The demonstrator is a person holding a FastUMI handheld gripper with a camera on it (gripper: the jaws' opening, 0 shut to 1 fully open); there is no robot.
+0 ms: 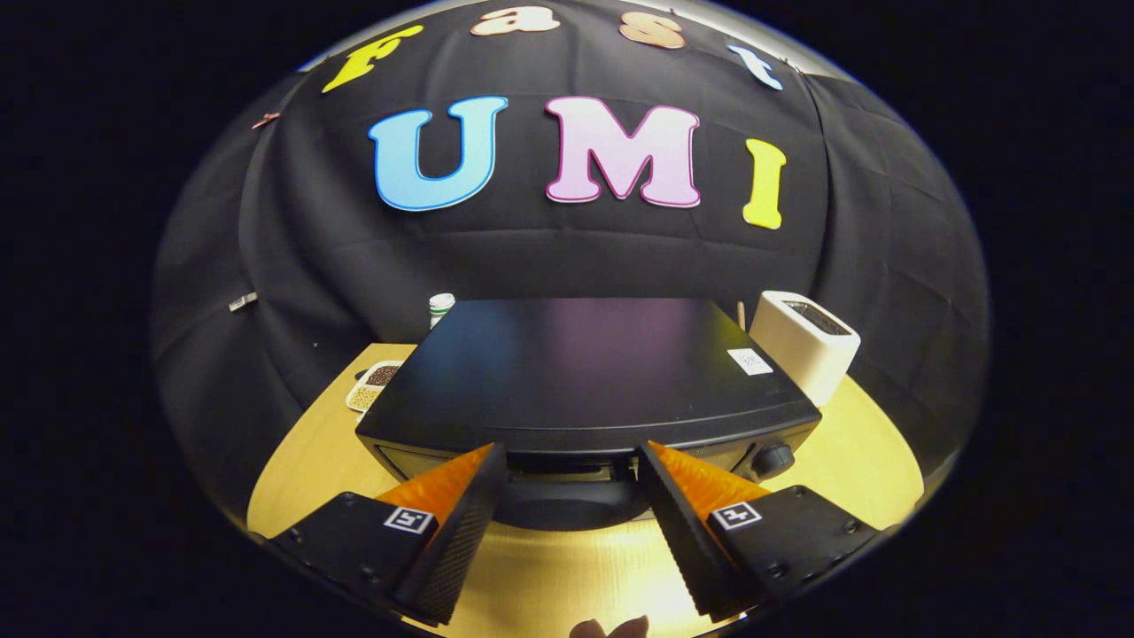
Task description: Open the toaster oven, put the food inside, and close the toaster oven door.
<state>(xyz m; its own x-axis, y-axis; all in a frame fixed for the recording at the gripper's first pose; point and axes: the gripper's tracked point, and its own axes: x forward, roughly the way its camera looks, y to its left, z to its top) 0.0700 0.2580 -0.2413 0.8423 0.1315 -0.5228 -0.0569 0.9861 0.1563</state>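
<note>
Your gripper (571,470) hangs with fingers spread wide, the toaster oven (585,377) squarely ahead and its door handle (571,505) in the gap between them. A white box (804,341) crowds the oven's right rear corner; a divided tray (374,385) and a small jar (440,307) stand left. Bare wooden table (850,452) lies open on both flanks and below your fingers.

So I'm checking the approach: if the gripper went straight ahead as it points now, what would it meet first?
Probably the toaster oven's door handle, which sits in the gap between the open gripper's fingers, at the front of the toaster oven. Depth is hard to judge.
</note>
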